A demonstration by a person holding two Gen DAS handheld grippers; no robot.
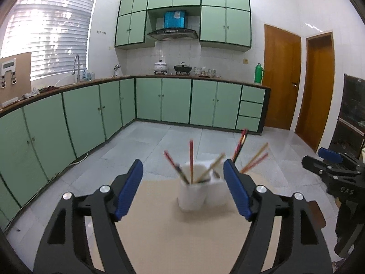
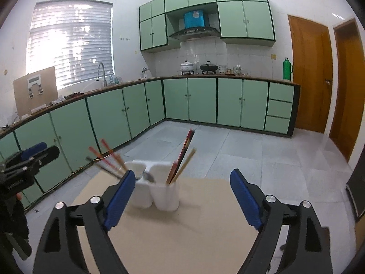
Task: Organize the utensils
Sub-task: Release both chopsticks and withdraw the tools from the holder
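Observation:
A white utensil holder (image 1: 190, 196) (image 2: 165, 194) with side-by-side compartments stands near the far edge of a beige table (image 1: 182, 239) (image 2: 182, 233). Several red, tan and dark chopsticks (image 1: 191, 157) (image 2: 186, 150) lean out of its compartments, and a metal spoon (image 2: 149, 178) lies in the middle one. My left gripper (image 1: 183, 163) is open, short of the holder, with nothing between its blue pads. My right gripper (image 2: 182, 172) is open too, a little back from the holder and empty. Each gripper shows at the edge of the other's view.
Beyond the table's far edge is grey tiled floor (image 1: 159, 141). Green base cabinets (image 1: 91, 114) under a counter run along the left and back walls. Two wooden doors (image 1: 281, 80) stand at the right, and a dark cabinet (image 1: 351, 118) sits at the far right.

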